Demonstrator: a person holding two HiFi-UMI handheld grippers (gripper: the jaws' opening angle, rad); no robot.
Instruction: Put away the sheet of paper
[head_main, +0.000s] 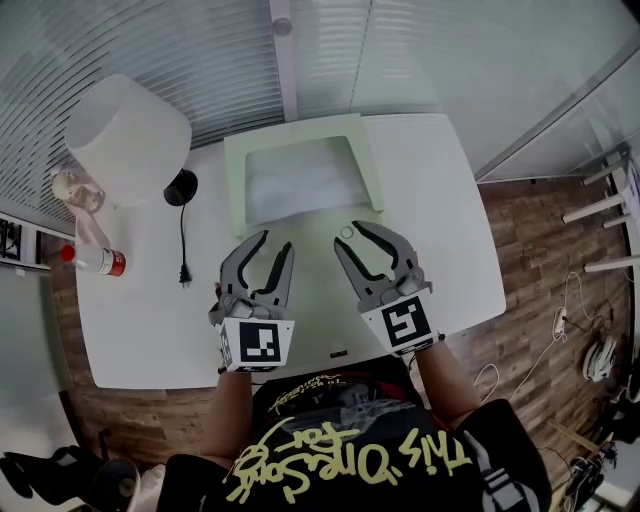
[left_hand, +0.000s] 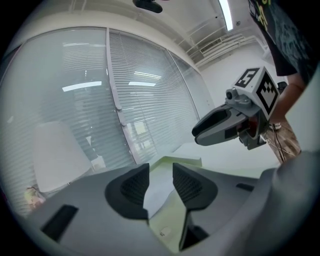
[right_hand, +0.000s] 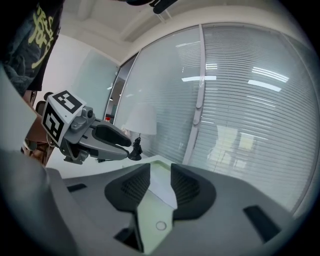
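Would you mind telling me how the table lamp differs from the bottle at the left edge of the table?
The table lamp has a broad, opaque white shade; the bottle is slim and clear. The lamp's base is black; the bottle has a red cap and red label. A black cord runs from the lamp; the bottle has none. Both sit on the white table's left side.

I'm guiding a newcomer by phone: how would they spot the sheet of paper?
Find the white table; at its far edge, right of the white-shaded lamp, lies a pale green folder. The sheet of paper is the white rectangle inside it, the only flat thing bordered in green.
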